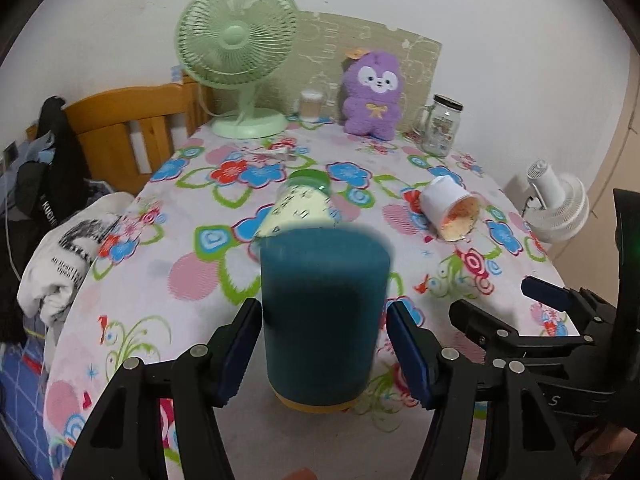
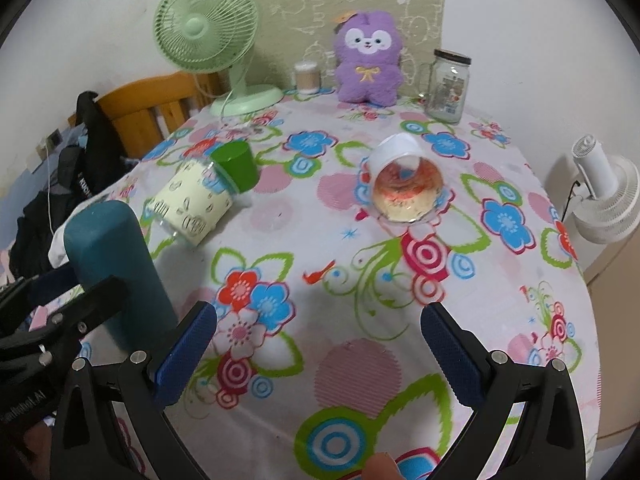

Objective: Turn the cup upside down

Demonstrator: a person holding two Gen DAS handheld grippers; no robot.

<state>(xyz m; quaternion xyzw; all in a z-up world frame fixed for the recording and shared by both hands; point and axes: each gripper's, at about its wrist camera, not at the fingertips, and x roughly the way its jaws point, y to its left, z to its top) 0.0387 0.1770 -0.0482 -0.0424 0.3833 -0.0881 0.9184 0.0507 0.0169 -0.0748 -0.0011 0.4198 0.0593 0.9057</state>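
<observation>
A dark teal cup with a yellow band at its bottom stands on the flowered tablecloth, closed end up. My left gripper is open, a finger on each side of the cup with small gaps. The cup also shows at the left of the right wrist view. My right gripper is open and empty over the cloth, to the right of the cup. It appears at the right of the left wrist view.
A cream bottle with a green cap lies on its side behind the cup. A white-wrapped clear cup lies on its side, mouth toward me. A green fan, purple plush, glass jar and small container stand at the back. A white fan stands off the table's right edge.
</observation>
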